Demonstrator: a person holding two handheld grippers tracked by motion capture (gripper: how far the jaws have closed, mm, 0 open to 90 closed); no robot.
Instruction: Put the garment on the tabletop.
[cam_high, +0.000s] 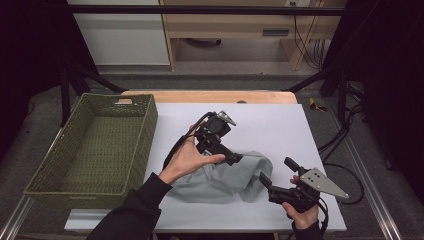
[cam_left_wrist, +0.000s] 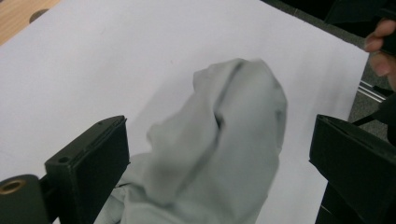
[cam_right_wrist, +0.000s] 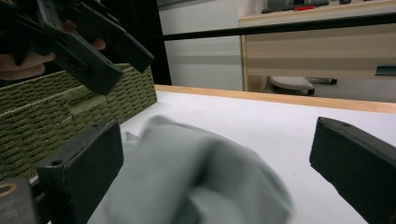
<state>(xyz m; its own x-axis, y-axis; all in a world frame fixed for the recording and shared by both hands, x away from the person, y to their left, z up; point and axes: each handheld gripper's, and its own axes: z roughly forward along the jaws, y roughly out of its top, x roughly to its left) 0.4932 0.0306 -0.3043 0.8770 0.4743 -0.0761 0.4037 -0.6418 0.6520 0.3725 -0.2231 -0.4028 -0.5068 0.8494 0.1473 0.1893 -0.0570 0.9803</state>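
A crumpled grey cloth (cam_high: 225, 179) lies on the white table cover (cam_high: 270, 127), near its front middle. My left gripper (cam_high: 231, 156) hovers just above the cloth's left top part, held by a hand in a dark sleeve. In the left gripper view its jaws stand wide apart, and the cloth (cam_left_wrist: 224, 140) bulges up between them without touching the pads. My right gripper (cam_high: 278, 171) sits at the cloth's right end, open. In the right gripper view the cloth (cam_right_wrist: 196, 177) lies low between its jaws, and the left gripper (cam_right_wrist: 88, 51) hangs at upper left.
A green woven basket (cam_high: 145, 125) stands at the table's left with nothing in it; its wall (cam_right_wrist: 70, 107) is close behind the cloth. The wooden table edge (cam_high: 210, 96) runs along the back. Cables trail off the right side.
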